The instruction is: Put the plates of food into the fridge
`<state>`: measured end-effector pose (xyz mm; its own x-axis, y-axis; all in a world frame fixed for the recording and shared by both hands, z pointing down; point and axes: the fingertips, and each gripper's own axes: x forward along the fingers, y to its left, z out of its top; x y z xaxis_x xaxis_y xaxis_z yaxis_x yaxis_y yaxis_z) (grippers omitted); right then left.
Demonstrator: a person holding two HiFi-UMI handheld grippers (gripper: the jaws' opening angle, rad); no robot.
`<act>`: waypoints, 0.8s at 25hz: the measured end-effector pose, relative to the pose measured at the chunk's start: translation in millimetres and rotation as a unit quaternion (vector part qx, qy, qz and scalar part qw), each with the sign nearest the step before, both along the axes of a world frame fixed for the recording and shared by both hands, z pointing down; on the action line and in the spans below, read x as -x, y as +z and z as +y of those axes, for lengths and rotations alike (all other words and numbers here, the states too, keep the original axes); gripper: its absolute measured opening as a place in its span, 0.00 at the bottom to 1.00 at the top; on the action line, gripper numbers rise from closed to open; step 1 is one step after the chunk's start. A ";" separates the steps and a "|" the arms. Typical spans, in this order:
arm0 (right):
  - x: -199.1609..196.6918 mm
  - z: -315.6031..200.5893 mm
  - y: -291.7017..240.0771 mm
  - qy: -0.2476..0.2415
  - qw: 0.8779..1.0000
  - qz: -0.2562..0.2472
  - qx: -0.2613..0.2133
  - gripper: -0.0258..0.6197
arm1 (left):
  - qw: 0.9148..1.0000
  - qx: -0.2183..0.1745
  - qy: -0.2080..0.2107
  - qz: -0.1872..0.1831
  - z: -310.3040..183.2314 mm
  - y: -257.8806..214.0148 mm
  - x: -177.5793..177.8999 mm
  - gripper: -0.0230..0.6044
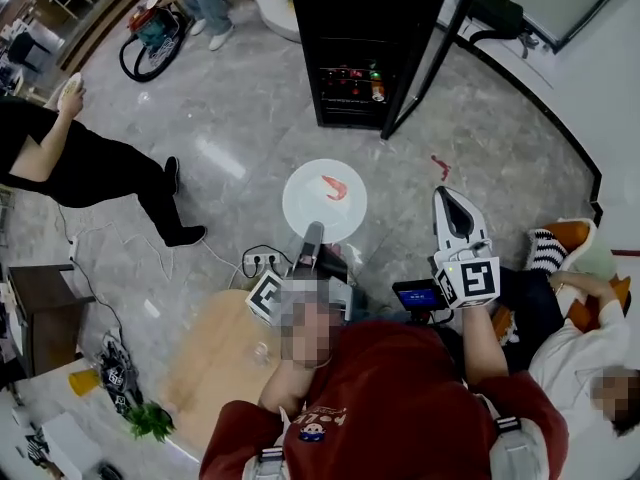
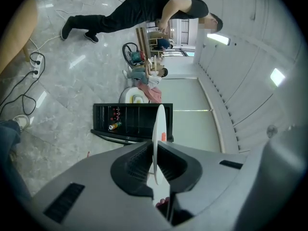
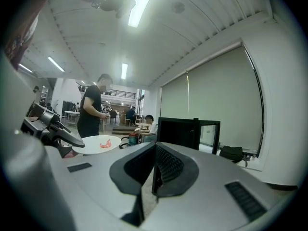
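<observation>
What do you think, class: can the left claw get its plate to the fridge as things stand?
Probably yes: the fridge has its door open, and only bare floor lies between it and the plate in the left claw.

A: That floor (image 1: 250,128) in the upper left of the head view is polished grey stone, veined and shiny enough to carry the lamp glare.
B: The plate (image 1: 324,200) at centre is smooth, glossy white.
A: The left gripper (image 2: 155,150) and the right gripper (image 3: 155,162) have matt grey plastic shells, with black ribbed pads (image 2: 134,165).
B: The fridge (image 1: 350,18) up top is black with a dull sheen, and its door is glass. The table (image 1: 215,358) at lower left is pale, smooth wood, and the sweater (image 1: 400,398) is soft red cloth.
</observation>
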<state>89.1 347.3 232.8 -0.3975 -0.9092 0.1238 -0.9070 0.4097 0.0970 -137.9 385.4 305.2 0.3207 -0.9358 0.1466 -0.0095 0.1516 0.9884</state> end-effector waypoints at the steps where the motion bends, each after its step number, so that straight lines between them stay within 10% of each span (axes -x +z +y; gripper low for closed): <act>1: 5.0 -6.7 -2.5 0.002 1.000 0.002 -0.001 0.06 | 1.000 -0.002 0.003 0.003 -7.1 -2.1 3.7 0.08; 20: 8.5 -94.9 7.7 0.011 1.000 -0.012 -0.005 0.06 | 1.000 0.011 0.025 0.003 -101.7 -1.1 1.8 0.08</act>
